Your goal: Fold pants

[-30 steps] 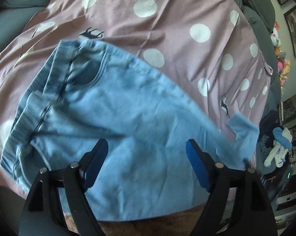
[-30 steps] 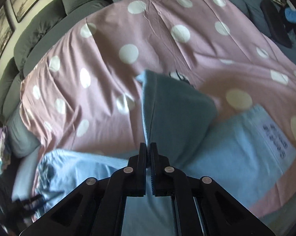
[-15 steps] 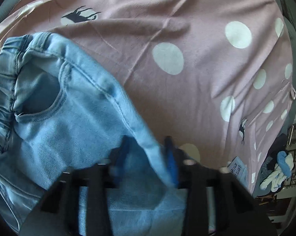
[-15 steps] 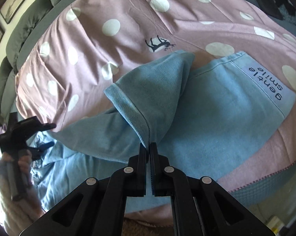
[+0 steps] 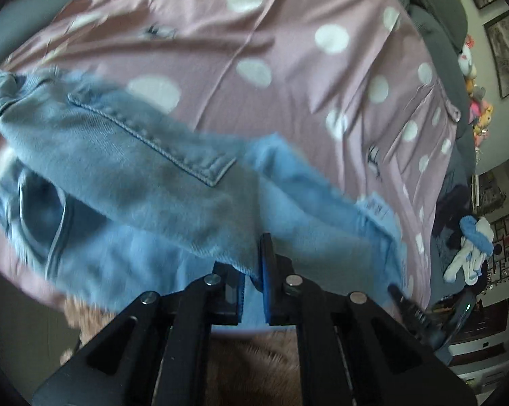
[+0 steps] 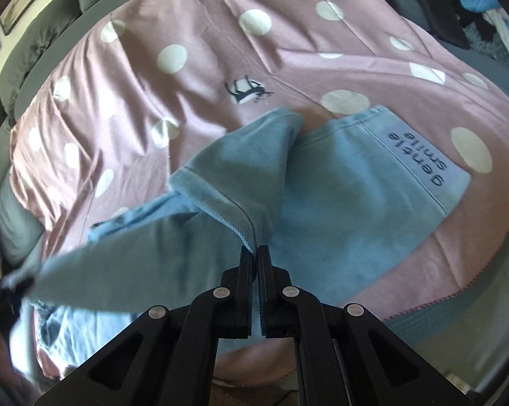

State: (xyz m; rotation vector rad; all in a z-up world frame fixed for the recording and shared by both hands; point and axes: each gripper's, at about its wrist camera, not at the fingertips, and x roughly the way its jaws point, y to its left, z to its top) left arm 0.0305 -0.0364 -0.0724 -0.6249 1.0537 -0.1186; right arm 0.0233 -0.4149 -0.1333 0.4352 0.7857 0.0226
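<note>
Over the polka-dot sheet (image 6: 200, 27), both grippers' jaws clamp nearly closed on light-blue jeans (image 6: 349, 182): left gripper (image 5: 252, 270) pinching a fold, right gripper (image 6: 254, 253) a hem.

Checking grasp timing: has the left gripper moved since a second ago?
Yes. The left gripper has gone from open over the flat pants to closing on a fold of denim and lifting it across the pink dotted sheet.

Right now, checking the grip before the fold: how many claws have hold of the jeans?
2. The left claw pinches a lifted fold of the jeans; the right claw clamps a leg hem.
</note>
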